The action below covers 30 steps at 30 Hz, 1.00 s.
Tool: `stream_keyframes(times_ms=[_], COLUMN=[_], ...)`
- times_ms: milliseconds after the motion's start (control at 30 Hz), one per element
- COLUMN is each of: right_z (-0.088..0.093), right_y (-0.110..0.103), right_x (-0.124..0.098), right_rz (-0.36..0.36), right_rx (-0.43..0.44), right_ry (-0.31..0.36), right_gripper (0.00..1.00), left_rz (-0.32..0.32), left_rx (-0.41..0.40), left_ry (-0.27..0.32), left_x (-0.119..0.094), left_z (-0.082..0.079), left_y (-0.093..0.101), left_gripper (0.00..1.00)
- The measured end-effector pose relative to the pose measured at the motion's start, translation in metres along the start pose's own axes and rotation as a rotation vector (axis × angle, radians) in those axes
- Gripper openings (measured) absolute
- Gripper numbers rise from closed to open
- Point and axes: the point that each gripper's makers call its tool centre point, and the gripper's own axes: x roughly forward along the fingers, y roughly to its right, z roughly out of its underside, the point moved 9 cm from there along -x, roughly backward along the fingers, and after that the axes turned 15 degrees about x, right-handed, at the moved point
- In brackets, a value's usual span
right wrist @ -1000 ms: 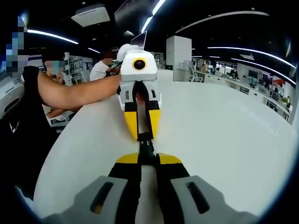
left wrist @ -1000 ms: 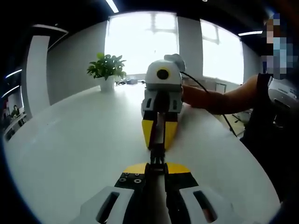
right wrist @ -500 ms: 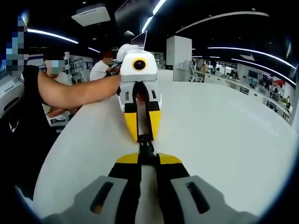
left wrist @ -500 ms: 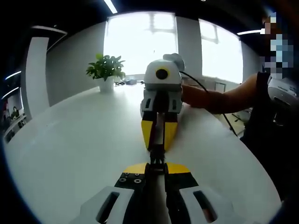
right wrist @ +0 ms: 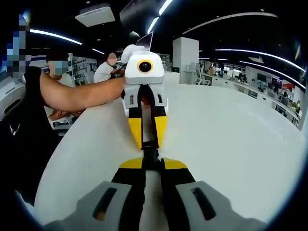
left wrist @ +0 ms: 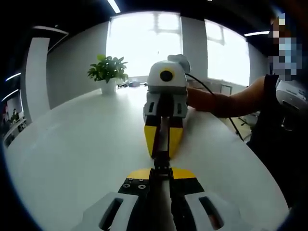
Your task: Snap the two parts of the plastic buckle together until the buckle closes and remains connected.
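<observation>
We see a wide white table (left wrist: 72, 149) beneath both tools, with a potted plant (left wrist: 109, 72) standing far beyond the fingertips in the left gripper view. A person's bare forearm (left wrist: 231, 102) reaches in from the right of that view and, in the right gripper view, the other forearm (right wrist: 72, 94) comes in from the left.

In the left gripper view we look along the left gripper (left wrist: 160, 174), its yellow-tipped black fingers (left wrist: 139, 174) drawn close together, pinched on the near end of a small black plastic buckle (left wrist: 161, 161). The right gripper (left wrist: 162, 144) faces us nose to nose, its yellow fingers likewise narrowed onto the far end of the same dark piece.

From the right gripper view we see the mirror of this: the right gripper (right wrist: 147, 163) nipped on the buckle (right wrist: 149, 148) just ahead of its tips, and the left gripper (right wrist: 147, 137) meeting it from beyond. The buckle spans the short gap between the two sets of tips; we cannot tell whether its halves are latched
</observation>
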Motion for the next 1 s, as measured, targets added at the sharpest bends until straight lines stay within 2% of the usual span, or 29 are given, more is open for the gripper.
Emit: stream_keyframes(times_ms=[267, 400, 733, 1000], right_z=[0.0008, 0.0006, 0.0002, 0.0], right_y=[-0.0002, -0.0008, -0.0013, -0.0026], right_x=[-0.0004, -0.0006, -0.001, 0.0002], right_rz=[0.011, 0.012, -0.002, -0.003], right_rx=[0.004, 0.002, -0.011, 0.005], right_ry=[-0.001, -0.006, -0.012, -0.014], right_gripper=[0.1, 0.1, 0.09, 0.09], left_rz=[-0.005, -0.006, 0.009, 0.003], left_rx=[-0.018, 0.023, 0.028, 0.025], left_ry=[-0.007, 0.001, 0.019, 0.011], left_x=[0.0006, 0.0007, 0.0017, 0.0035], left_z=[-0.0001, 0.0005, 0.0003, -0.0012], left_y=[-0.0004, -0.0008, -0.0018, -0.0019], left_gripper=[0.1, 0.09, 0.08, 0.09])
